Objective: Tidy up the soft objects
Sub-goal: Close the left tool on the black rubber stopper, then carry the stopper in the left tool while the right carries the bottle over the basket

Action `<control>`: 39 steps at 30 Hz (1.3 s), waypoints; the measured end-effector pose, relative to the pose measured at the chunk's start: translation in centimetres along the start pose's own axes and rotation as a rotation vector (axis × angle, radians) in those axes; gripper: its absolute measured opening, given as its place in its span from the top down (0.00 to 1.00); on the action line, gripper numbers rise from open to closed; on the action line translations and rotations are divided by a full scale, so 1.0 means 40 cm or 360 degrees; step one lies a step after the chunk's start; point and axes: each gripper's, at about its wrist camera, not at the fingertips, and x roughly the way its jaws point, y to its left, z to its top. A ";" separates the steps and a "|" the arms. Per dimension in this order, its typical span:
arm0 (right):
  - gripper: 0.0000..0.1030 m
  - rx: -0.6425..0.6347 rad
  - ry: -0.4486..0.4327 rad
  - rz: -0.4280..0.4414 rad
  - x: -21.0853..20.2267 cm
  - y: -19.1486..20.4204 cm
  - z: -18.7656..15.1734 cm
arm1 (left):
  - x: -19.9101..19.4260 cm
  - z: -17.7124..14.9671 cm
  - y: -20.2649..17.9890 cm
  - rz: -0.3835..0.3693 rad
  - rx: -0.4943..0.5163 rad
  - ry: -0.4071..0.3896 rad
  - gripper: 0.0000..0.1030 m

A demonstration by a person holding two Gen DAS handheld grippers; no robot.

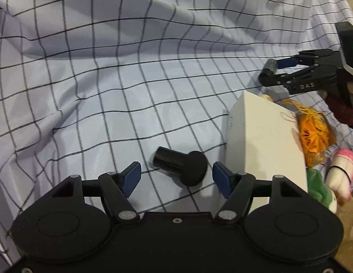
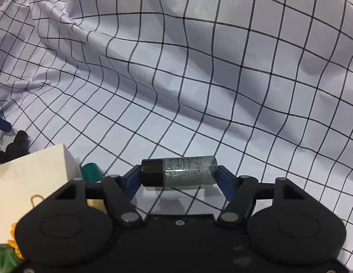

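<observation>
- On the checked cloth [image 1: 131, 79] that drapes the surface: a black mushroom-shaped piece [image 1: 180, 167], lying on its side, round foam-like head toward the white box [image 1: 265, 141].
- Left gripper [image 1: 176, 177]: jaws about half apart, one blue pad on either side of the black piece, neither touching it; nothing held. Judged to be lined up for a pinch across the piece.
- Right gripper [image 2: 178, 177]: jaws closed end to end on a small dark bottle [image 2: 178, 171] with a black cap, carried level just above the cloth. The endwise grip probably keeps the round body from rolling out.
- White box: one corner raised toward the left wrist camera; its inside is not shown, so contents cannot be told.
- Beside the box, on its far side from the left gripper: soft items in a loose cluster — an orange tasselled piece [image 1: 313, 134], a green plush [image 1: 317, 186], a pink-and-white one [image 1: 340, 170]. Not yet sorted, by the look.
- A small teal cap-like object [image 2: 91, 173] stands against the box's corner.
</observation>
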 end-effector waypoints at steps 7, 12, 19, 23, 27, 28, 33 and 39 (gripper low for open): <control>0.33 0.0033 -0.0016 0.0022 -0.010 0.001 0.000 | 0.037 0.016 -0.013 -0.0022 0.0080 0.0051 0.34; 0.33 0.0038 -0.0022 0.0027 -0.018 0.002 -0.002 | 0.058 0.034 -0.010 -0.0048 0.0138 0.0058 0.32; 0.33 0.0091 -0.0034 0.0024 -0.032 -0.012 -0.004 | 0.060 0.026 0.014 -0.0116 0.0033 0.0011 0.46; 0.33 0.0147 -0.0049 -0.0004 -0.051 -0.021 -0.005 | 0.032 0.027 0.013 -0.0038 -0.0103 -0.0083 0.47; 0.33 0.0195 -0.0075 -0.0055 -0.083 -0.027 -0.007 | -0.012 0.036 -0.001 0.0027 -0.0248 -0.0194 0.47; 0.33 0.0214 -0.0086 -0.0055 -0.095 -0.029 -0.009 | -0.026 0.039 -0.007 0.0035 -0.0281 -0.0227 0.47; 0.33 0.0271 -0.0172 -0.0083 -0.176 -0.035 -0.026 | -0.106 0.056 -0.080 0.0168 -0.0368 -0.0387 0.46; 0.33 0.0377 -0.0265 -0.0107 -0.293 -0.035 -0.079 | -0.171 0.050 -0.198 0.0272 -0.0459 -0.0475 0.47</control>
